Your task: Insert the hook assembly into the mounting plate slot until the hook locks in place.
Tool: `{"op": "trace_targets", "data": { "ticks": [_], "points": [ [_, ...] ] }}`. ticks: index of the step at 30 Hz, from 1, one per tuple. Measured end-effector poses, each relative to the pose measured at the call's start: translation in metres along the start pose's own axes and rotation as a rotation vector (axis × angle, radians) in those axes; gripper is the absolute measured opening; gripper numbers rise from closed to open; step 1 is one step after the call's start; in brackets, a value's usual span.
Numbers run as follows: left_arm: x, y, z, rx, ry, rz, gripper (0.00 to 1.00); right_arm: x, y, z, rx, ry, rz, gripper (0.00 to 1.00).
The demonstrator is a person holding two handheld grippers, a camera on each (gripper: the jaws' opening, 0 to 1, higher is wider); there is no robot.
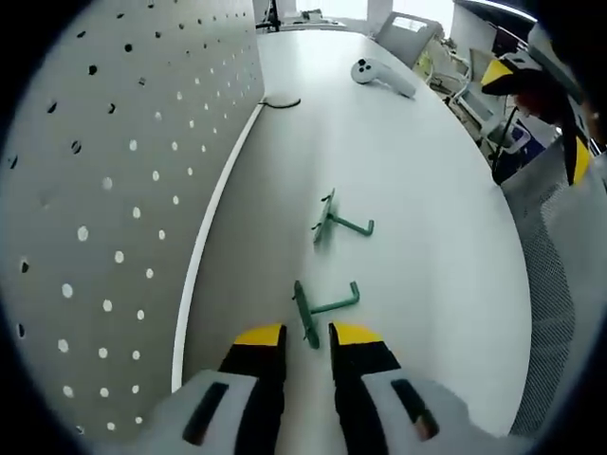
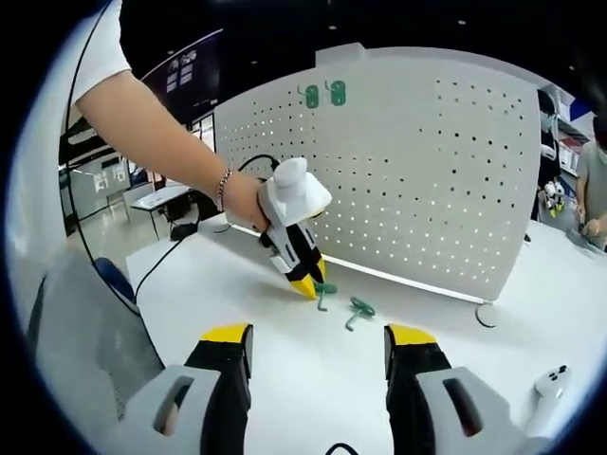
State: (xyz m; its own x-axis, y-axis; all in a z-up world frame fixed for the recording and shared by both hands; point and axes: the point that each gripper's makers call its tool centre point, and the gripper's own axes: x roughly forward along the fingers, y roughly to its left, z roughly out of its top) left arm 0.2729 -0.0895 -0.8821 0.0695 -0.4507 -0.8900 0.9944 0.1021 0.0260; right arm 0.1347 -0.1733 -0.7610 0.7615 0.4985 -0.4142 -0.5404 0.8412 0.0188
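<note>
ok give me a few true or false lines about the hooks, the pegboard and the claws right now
1. Two green hooks lie on the white table: near hook, far hook. True.
2. The left claw is lifting the near hook off the table. False: the hook lies on the table at its tips.
3. The pegboard already carries two green hooks near its top edge. True.
4. The right claw is shut on a hook. False: it is open, holding nothing.

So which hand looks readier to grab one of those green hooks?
The left. Its tool sits right at the near hook, open, the hook's bar between its tips. The right tool hangs back, open wide, well short of both hooks on the table.
</note>
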Motion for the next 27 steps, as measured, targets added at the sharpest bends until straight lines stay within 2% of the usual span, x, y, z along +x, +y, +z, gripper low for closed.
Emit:
{"op": "trace_targets", "data": {
  "ticks": [4,9,27],
  "points": [
    [-0.0005,0.0004,-0.0008,0.001,0.003,0.013,0.09,-0.0001,0.0003,0.0000,-0.002,0.001,0.001,0.54],
    [-0.0007,0.0031,-0.0014,-0.001,0.005,0.029,0.04,-0.0005,-0.0009,0.0010,0.003,-0.004,-0.004,0.53],
    [-0.0016,0.0028,-0.0014,-0.006,0.007,0.028,0.04,0.0004,0.0001,0.0005,0.000,0.000,-0.002,0.53]
  ]
}}
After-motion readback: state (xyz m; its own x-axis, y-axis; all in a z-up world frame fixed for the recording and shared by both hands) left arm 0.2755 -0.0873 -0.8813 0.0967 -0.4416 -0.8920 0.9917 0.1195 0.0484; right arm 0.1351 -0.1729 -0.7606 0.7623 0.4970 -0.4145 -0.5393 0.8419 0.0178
